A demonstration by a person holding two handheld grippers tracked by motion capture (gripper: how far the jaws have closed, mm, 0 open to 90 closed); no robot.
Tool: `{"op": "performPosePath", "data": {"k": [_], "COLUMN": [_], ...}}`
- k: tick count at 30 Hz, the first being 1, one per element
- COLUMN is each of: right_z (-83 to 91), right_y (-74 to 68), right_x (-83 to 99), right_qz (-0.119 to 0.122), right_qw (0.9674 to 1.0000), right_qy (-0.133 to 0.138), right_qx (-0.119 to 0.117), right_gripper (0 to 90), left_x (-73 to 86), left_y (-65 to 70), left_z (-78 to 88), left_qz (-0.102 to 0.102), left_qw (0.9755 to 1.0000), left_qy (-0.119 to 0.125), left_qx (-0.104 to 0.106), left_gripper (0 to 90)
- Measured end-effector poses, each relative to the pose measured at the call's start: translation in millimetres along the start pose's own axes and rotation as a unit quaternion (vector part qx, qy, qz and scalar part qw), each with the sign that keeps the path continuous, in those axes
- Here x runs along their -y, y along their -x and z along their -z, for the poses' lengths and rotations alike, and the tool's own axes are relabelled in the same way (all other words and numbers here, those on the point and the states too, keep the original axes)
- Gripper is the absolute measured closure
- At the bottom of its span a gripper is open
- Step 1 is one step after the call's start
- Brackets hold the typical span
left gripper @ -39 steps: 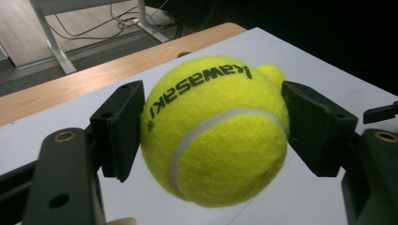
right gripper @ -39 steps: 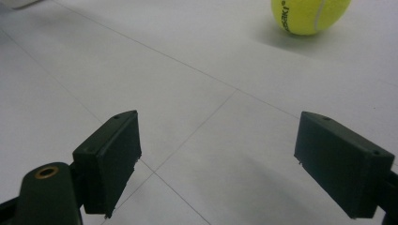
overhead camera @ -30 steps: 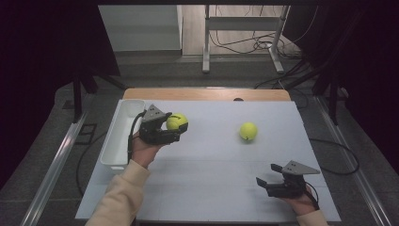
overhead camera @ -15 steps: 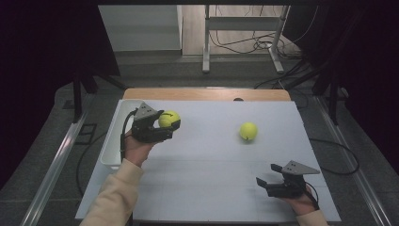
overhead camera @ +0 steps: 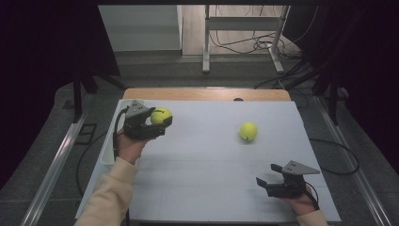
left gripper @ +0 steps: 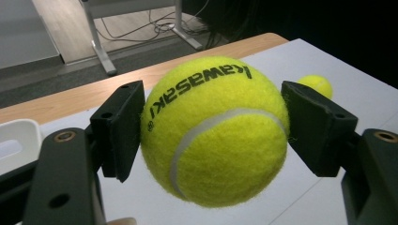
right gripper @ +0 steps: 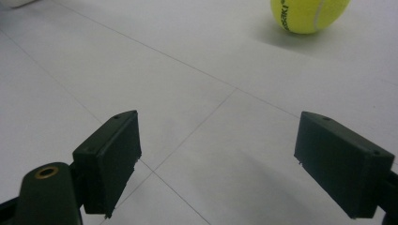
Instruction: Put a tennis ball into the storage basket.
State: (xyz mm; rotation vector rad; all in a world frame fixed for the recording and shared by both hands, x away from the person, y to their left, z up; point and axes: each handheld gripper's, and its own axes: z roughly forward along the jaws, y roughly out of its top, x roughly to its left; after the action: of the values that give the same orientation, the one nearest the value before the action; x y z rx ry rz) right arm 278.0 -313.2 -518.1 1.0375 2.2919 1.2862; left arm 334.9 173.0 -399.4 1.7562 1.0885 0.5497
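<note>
My left gripper (overhead camera: 162,120) is shut on a yellow tennis ball (overhead camera: 160,115) and holds it above the left side of the white table top (overhead camera: 207,165). In the left gripper view the ball (left gripper: 213,131) sits squeezed between both black pads, with "kawasaki" printed on it. A second yellow tennis ball (overhead camera: 248,131) lies on the table right of centre; it also shows behind the right jaw (left gripper: 317,84) and at the top of the right gripper view (right gripper: 307,14). My right gripper (overhead camera: 264,182) rests low near the front right, open, with nothing between its pads (right gripper: 225,159).
A white bin (overhead camera: 110,148) stands along the table's left edge, just behind my left hand; its corner (left gripper: 16,140) shows in the left gripper view. Beyond the table's wooden far edge (overhead camera: 207,94) are metal desk legs and cables on the floor.
My left gripper has carried its ball leftward and a little up, toward the white bin. The right gripper and the loose ball have stayed put.
</note>
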Motion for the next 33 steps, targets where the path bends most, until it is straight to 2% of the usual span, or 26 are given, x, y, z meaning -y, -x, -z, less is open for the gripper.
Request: {"op": "performPosePath", "data": {"k": [18,33], "right_z": [0.3,0.7], "right_y": [0.2,0.4], "right_x": [-0.2,-0.3], "right_qz": [-0.001,0.0], "right_qw": [1.0,1.0], "right_qy": [0.001,0.003], "right_qx": [0.002,0.002], "right_gripper": [15.6,15.6], "left_x": [1.3,-1.5], "left_y": [-25.0,-40.6], "left_z": [2.6,5.4], "left_qz": [0.014,0.013], "left_qw": [0.9992,0.9979], "left_qy": [-0.008,-0.014], "left_qx": [-0.036,-0.063], "left_gripper": [26.3,26.3]}}
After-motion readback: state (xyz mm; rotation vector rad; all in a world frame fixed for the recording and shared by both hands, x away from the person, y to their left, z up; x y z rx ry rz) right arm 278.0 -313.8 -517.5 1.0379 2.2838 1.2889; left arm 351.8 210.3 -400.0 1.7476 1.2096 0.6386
